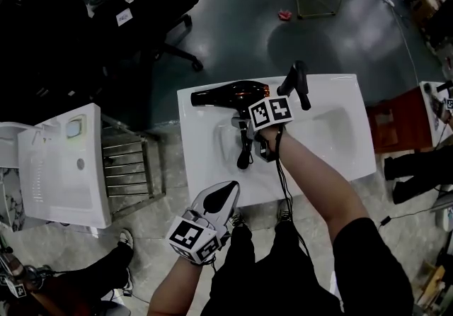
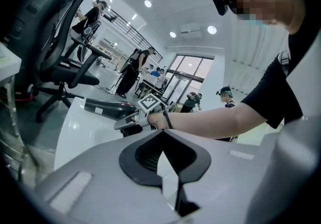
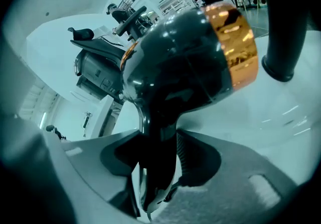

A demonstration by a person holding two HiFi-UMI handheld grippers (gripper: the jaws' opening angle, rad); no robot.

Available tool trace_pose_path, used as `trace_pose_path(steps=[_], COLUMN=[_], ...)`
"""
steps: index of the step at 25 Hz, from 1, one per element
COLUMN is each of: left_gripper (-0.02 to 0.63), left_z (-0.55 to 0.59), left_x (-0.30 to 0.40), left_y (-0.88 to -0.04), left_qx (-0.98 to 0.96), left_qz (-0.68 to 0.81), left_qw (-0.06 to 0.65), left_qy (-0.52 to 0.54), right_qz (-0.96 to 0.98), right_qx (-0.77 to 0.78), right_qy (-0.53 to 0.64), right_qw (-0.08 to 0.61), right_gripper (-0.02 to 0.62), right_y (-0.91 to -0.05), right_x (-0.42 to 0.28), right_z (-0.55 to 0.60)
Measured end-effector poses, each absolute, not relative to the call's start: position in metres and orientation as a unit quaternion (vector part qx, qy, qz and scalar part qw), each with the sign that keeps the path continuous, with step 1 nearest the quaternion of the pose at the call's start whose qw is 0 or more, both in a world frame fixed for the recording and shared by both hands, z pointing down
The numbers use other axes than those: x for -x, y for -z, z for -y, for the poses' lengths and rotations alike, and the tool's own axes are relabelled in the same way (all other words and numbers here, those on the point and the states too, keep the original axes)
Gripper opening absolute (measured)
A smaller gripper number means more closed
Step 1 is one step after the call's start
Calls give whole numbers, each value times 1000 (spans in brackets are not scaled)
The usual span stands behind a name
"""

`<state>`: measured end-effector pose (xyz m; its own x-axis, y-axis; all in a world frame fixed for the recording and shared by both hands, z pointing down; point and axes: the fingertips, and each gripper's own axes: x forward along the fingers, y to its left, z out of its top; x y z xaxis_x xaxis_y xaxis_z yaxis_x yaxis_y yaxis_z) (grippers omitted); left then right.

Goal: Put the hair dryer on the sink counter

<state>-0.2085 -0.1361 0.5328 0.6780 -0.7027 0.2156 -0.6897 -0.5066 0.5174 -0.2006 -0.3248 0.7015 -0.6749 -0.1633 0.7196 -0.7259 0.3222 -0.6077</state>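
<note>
Head view from above takes in the white sink counter point(image 1: 333, 162), and the hair dryer point(image 1: 230, 93) lies on its side along the back left part of it. Its black barrel points left, its copper band sits at the end nearest the black faucet point(image 1: 297, 81), and its handle runs back toward the person. The right gripper point(image 1: 242, 127) is at that handle, with a bare forearm stretched over the counter behind it. Close up in the right gripper view, the hair dryer point(image 3: 185, 62) fills most of the picture. Its handle stands between the jaws of the right gripper point(image 3: 158, 142), which are spread wide. Slivers of light show beside the handle, so the pads look slack rather than pressing on it. The faucet point(image 3: 281, 27) rises just beside the copper band. The left gripper point(image 1: 225, 190) hangs low at the near edge of the counter, well apart from the dryer. In the left gripper view the jaws of the left gripper point(image 2: 161, 135) meet at the tips with nothing between them. Beyond them the hair dryer point(image 2: 108, 109) lies on the white surface. A black office chair point(image 1: 141, 3) stands on the dark floor behind the counter.
</note>
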Motion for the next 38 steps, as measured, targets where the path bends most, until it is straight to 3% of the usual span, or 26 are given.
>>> trace_pose_path(steps=[18,26,29,32,38], left_gripper=[3,3,3,3,3], left_z=[129,130,132,133,132], left_x=[192,183,180,175,165], left_y=[-527,-513,-505,-495,-479], left_qx=[-873,-872,-869,-867,-863], left_qz=[400,410,418,424,437], left_qw=[280,268,264,262,253], left_qy=[4,0,0,4,7], right_qz=[774,817,845,870,908], right_qx=[-314,-297,-282,-282,-274], right_qy=[-502,-460,-426,-383,-295], right_qw=[227,180,158,132,118], right_gripper=[224,222,167,2,2], right_y=[-674,-614,-582,-548,-493], right_x=[161,136,131,122,112], right_z=[317,299,287,274,236])
